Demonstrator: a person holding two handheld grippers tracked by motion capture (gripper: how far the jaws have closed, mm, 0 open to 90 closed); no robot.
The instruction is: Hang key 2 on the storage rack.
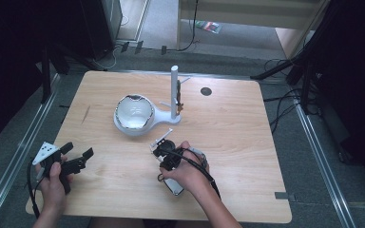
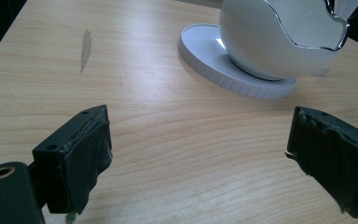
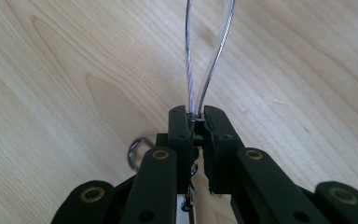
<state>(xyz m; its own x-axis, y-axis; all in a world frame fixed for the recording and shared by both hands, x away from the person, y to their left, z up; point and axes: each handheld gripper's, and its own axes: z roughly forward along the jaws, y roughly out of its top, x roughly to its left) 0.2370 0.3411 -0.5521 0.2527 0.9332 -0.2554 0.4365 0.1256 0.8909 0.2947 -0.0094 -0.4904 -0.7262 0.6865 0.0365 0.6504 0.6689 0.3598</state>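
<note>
High view: bowl [image 1: 133,112] beside stand [image 1: 174,95].

Colour rundown: mostly white gear on pale wood, black grippers

We've got a light tan table [image 1: 228,156] with fine darker wood-grain streaks and one greyish smear near its left side, plus a small dark round spot [image 1: 206,91] toward the far edge. The bowl [image 1: 134,112] is glossy white with a shiny silver rim, sitting on a white stand [image 1: 164,118] whose ribbed base and upright post are white too. Our left gripper [image 1: 78,158] is black with a pale grey plate on top, its fingers [image 2: 81,158] padded matte black. The right gripper [image 3: 197,122] is black with brass-coloured rivets, pinching a silvery wire loop [image 3: 207,51].
</note>
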